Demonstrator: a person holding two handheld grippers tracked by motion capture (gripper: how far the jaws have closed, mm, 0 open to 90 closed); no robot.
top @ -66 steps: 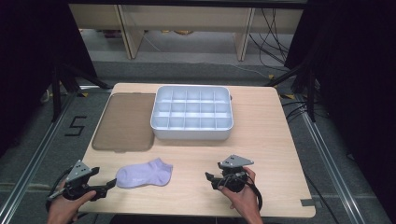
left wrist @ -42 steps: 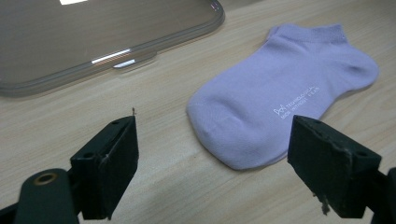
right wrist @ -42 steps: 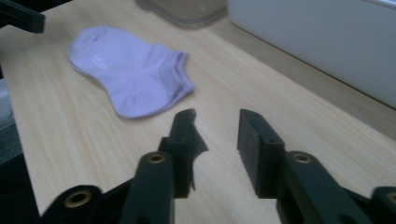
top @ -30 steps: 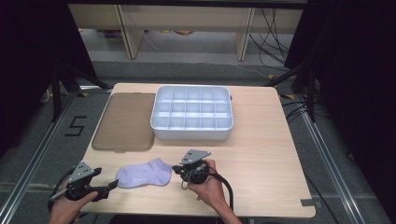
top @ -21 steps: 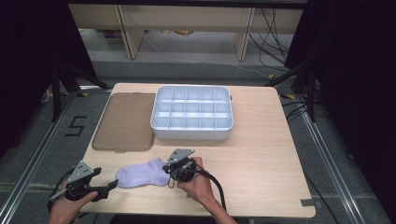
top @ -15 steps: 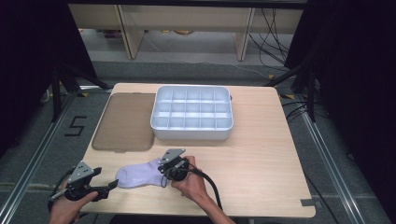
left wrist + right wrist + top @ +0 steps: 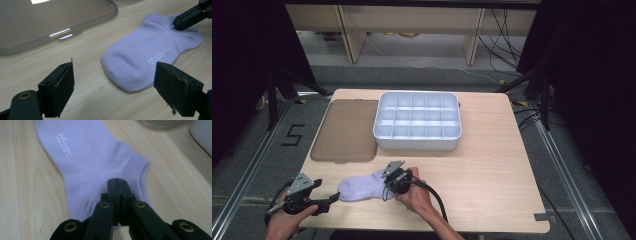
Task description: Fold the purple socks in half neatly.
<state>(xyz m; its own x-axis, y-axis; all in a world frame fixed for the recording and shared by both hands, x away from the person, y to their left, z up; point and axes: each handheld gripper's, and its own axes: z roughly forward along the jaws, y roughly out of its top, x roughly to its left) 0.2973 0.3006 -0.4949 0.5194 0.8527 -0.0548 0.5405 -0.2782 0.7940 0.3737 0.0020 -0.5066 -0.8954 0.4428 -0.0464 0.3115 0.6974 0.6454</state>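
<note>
Where the right hand-held gripper [image 7: 120, 188] has its two black jaws pressed flat together, they sit on the ankle end of the sock [image 7: 95, 162], and the right gripper view shows a small pucker of cloth at their tips, so it looks to be pinching the fabric near the cuff, though how much cloth lies between them cannot be told. From there the sock's long axis runs away towards the toe, roughly along the near edge of the surface [image 7: 492, 165] and leftwards in the high view, where the sock [image 7: 362, 186] lies flat close to that near edge, left of its middle. The toe end points at the left hand-held gripper [image 7: 113, 85], whose jaws stand wide apart with nothing between them, just short of the toe and level with the surface; in the high view this gripper [image 7: 324, 201] sits by the near left corner. So the right one is already on the sock and the left is the nearer one to the free toe end, which is likely what the coming move turns on. Small white print runs along the sole side of the sock [image 7: 160, 53]: a little logo and a line of capitals too fine to read. Farther back lie a brownish clear lid [image 7: 346, 131] by the left edge and a white divided tray [image 7: 418, 143] near the middle.
</note>
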